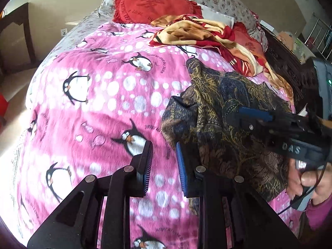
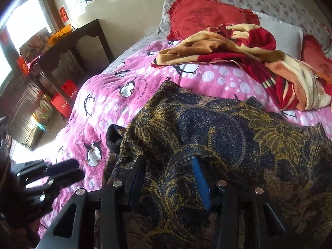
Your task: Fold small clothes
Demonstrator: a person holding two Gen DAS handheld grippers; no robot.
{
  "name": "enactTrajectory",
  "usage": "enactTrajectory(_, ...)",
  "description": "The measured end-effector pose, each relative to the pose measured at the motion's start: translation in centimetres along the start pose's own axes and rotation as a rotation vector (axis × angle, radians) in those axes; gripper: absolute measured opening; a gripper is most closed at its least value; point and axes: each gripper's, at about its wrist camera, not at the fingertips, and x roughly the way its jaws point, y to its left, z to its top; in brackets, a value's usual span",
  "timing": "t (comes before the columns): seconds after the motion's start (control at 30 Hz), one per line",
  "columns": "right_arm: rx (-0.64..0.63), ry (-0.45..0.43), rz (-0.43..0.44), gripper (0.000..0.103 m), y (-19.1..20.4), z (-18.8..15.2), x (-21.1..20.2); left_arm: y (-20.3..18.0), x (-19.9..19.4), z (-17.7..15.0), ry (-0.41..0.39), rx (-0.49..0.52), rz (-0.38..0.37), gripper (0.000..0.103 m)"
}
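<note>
A dark blue and gold patterned garment lies rumpled on the pink penguin blanket that covers the bed. My right gripper is shut on a thick fold of it, and cloth bunches between the black finger and the blue pad. My left gripper hovers over bare blanket just left of the garment's edge. Its jaws stand a little apart with nothing between them.
A crumpled red and cream blanket lies beyond the garment, with a red heart pillow behind it. A person's hand holds the right gripper. A dark wooden table and red bags stand left of the bed.
</note>
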Motion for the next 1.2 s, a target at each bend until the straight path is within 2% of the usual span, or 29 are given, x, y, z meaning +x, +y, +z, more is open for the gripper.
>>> enactTrajectory(0.1,0.008,-0.01,0.013,0.044,-0.6,-0.8,-1.1,-0.4,1.2,1.1,0.018,0.011,-0.13,0.021)
enactTrajectory(0.13,0.013,-0.018,0.015,0.044,-0.8,-0.9,-1.4,-0.7,1.5,1.2,0.032,0.024,-0.151,0.021)
enactTrajectory(0.23,0.024,-0.031,0.029,0.044,-1.2,-0.8,-1.9,-1.6,3.2,1.8,0.07,0.046,-0.131,0.021)
enactTrajectory(0.37,0.038,-0.039,0.041,0.045,-1.4,-0.7,-2.1,-1.2,4.9,3.1,0.091,0.01,-0.204,0.021)
enactTrajectory(0.47,0.051,-0.039,0.05,0.045,-1.6,-0.7,-2.1,-0.8,5.2,4.6,0.074,-0.045,-0.309,0.021)
enactTrajectory(0.57,0.071,-0.038,0.056,0.045,-1.8,-0.8,-1.9,0.5,5.5,6.4,0.046,-0.156,-0.423,0.021)
enactTrajectory(0.63,0.089,-0.029,0.069,0.045,-2.0,-0.8,-1.6,1.4,6.0,7.3,0.03,-0.224,-0.456,0.021)
enactTrajectory(0.7,0.095,-0.024,0.086,0.045,-1.8,-0.8,-1.3,2.4,5.9,7.9,-0.004,-0.271,-0.451,0.021)
enactTrajectory(0.77,0.081,-0.021,0.109,0.045,-1.2,-0.8,-1.3,3.2,5.5,7.9,-0.005,-0.311,-0.444,0.021)
enactTrajectory(0.8,0.066,-0.022,0.118,0.045,-0.7,-0.7,-1.3,3.4,5.1,7.8,-0.01,-0.308,-0.449,0.021)
enactTrajectory(0.87,0.014,-0.028,0.128,0.045,0.4,-0.6,-1.3,3.5,3.7,7.0,-0.02,-0.277,-0.411,0.021)
enactTrajectory(0.97,-0.108,-0.044,0.079,0.043,2.8,0.0,-0.6,3.9,1.9,5.2,-0.02,-0.252,-0.36,0.021)
enactTrajectory(1.03,-0.179,-0.033,0.025,0.034,4.4,0.7,0.9,4.2,1.2,3.8,-0.011,-0.249,-0.333,0.021)
enactTrajectory(1.13,-0.134,0.031,0.017,0.034,4.5,1.8,4.0,5.0,-0.1,1.4,-0.001,-0.253,-0.317,0.021)
enactTrajectory(1.2,-0.079,0.055,0.039,0.034,3.7,2.3,5.0,5.5,-1.0,-0.1,-0.006,-0.263,-0.322,0.029)
